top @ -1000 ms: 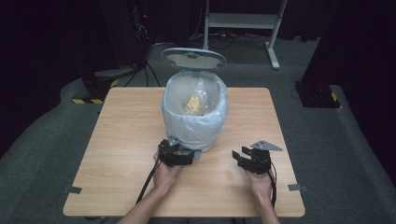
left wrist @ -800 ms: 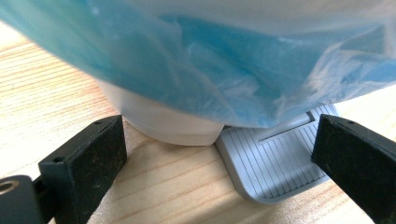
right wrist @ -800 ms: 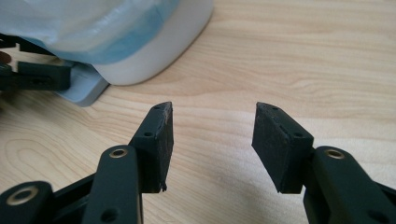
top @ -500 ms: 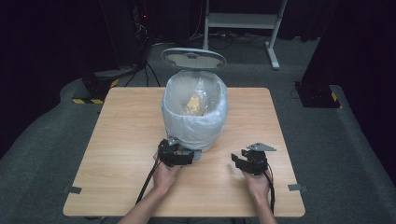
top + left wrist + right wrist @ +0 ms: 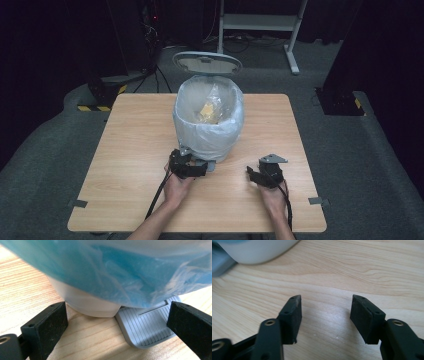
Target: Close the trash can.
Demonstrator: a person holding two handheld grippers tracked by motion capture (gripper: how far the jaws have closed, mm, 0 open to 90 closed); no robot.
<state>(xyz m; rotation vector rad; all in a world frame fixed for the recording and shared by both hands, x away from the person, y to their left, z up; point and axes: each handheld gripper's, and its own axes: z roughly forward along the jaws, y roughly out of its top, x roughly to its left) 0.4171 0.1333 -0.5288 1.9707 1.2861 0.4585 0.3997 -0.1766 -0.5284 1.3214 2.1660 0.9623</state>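
Two grippers work low on the wooden table (image 5: 125, 150), each held in one of the person's hands. The left gripper (image 5: 192, 167) sits right at the foot of the pedal bin (image 5: 207, 125), which stands near the middle of the table, a little toward the person's side. Its jaws stand wide apart in the left gripper view, one at each lower corner, with the bin's white base (image 5: 87, 302) and the grey ribbed foot pedal (image 5: 147, 327) between them; neither pad presses on anything there, though the right-hand jaw is close over the pedal's edge. The bin's lid (image 5: 206, 62) stands raised at the back, and a pale blue plastic liner (image 5: 112, 272) is folded down over the rim and hangs over most of the outer wall. Something yellow (image 5: 207, 111) lies inside the liner (what it is cannot be told from above).

The right gripper (image 5: 259, 177) is just above the table, beside the bin and apart from it. Its jaws have just been opening, and in the right gripper view they are parted with only bare wood grain between them. A corner of the bin's white base shows at the top left of that view.
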